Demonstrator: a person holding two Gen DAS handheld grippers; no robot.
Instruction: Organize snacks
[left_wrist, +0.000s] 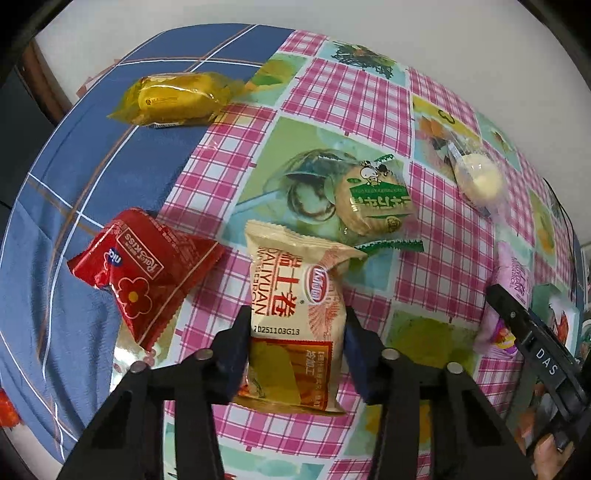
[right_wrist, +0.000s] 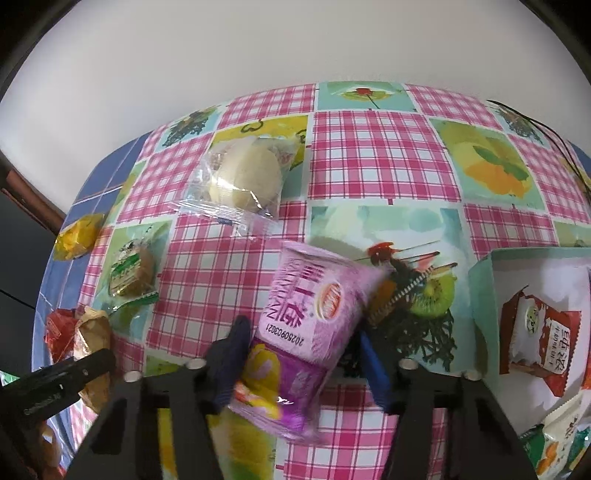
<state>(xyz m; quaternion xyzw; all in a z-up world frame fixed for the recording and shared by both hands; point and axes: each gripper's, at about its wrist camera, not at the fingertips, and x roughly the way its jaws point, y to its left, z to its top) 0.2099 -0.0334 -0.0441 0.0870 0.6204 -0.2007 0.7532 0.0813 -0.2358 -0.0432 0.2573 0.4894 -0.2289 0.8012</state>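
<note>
Right of right gripper (right_wrist: 299, 354): box (right_wrist: 480, 280), near; purple packet (right_wrist: 310, 317) clamped, long axis forward. Left gripper (left_wrist: 297, 343) clenched on beige packet (left_wrist: 291, 295).

The glossy purple plastic snack packet (right_wrist: 306, 332) is motion-blurred, its print hard to read. The pale green cardboard box (right_wrist: 484, 273) runs off the frame's right edge. Small print on the crinkled red foil wrapper (left_wrist: 144, 273) stays illegible.

Beige snack pack (left_wrist: 295, 317) upright-ish at 6 o'clock in the left view, clamped between fingers. Red pack (left_wrist: 142, 273) at 9, yellow pack (left_wrist: 177, 98) at 11, green-label biscuit (left_wrist: 375, 199) centre, clear-wrapped pale bun (left_wrist: 478, 181) at 2. Pink pack (right_wrist: 310, 336) tilted, blurred, gripped. Box (right_wrist: 487, 295) at 3, packs inside.
</note>
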